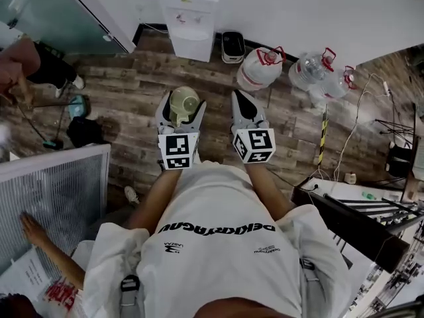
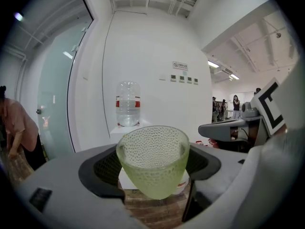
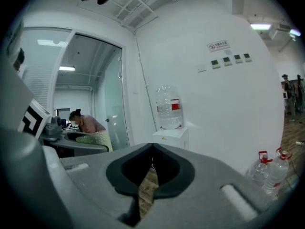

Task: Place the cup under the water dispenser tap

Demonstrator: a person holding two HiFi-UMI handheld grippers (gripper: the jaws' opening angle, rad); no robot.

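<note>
A pale green dimpled glass cup [image 1: 183,103] [image 2: 153,159] sits upright between the jaws of my left gripper [image 1: 181,106] [image 2: 155,168], which is shut on it. The white water dispenser [image 1: 191,15] [image 2: 125,128] stands ahead against the white wall, a clear bottle [image 2: 127,104] on top of it. Cup and dispenser are still well apart, with wooden floor between them. My right gripper [image 1: 242,99] [image 3: 151,152] hangs beside the left one, shut with nothing in it. The right gripper view shows the dispenser [image 3: 171,137] ahead too. Its tap is not visible.
Three large water jugs [image 1: 260,68] [image 1: 309,67] [image 1: 339,82] stand on the floor right of the dispenser, with a small black-and-white device [image 1: 232,46] between. A glass partition [image 1: 59,15] and a bending person [image 1: 26,61] are at left. A dark table [image 1: 354,220] and cables lie at right.
</note>
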